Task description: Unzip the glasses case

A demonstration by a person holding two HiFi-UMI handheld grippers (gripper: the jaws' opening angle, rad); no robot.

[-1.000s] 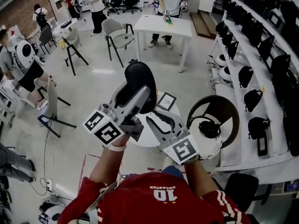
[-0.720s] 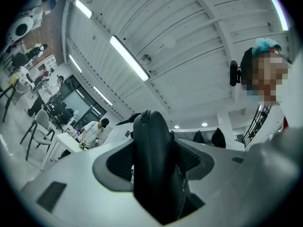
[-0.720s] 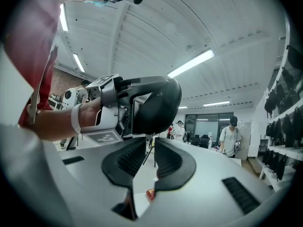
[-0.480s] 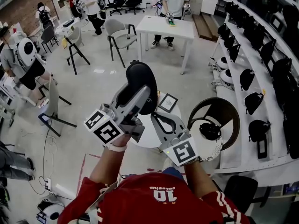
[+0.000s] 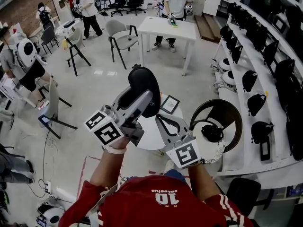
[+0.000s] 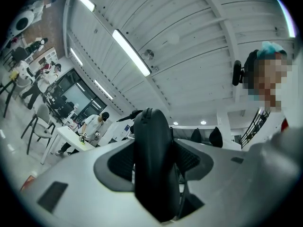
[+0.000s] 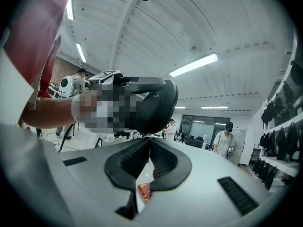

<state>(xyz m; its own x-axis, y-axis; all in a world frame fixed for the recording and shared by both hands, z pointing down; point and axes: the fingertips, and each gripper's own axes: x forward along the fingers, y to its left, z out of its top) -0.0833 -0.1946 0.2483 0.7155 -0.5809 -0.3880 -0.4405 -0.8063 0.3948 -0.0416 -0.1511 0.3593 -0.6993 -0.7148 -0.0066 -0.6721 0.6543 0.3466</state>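
Note:
A black oval glasses case (image 5: 144,86) is held up in the air, end-on in the left gripper view (image 6: 151,141). My left gripper (image 5: 137,100) has the case between its grey fingers (image 6: 118,167), and the pads press on both flat sides while the jaws close a little. My right gripper (image 5: 160,118) is shut, its tips pinched at the case's lower edge (image 7: 156,103) where the zip runs. The zipper pull itself is hidden between the pads (image 7: 150,141).
Below my hands stands a small round white table (image 5: 151,131) with a framed card (image 5: 169,103) on it. A dark round chair (image 5: 215,122) with a headset is to the right, and shelves of black bags (image 5: 255,98) beyond. Other people, chairs and a white table (image 5: 165,25) are farther off.
Both grippers and the case stay almost where they were, and the right gripper has rolled slightly. People in the background have walked on.

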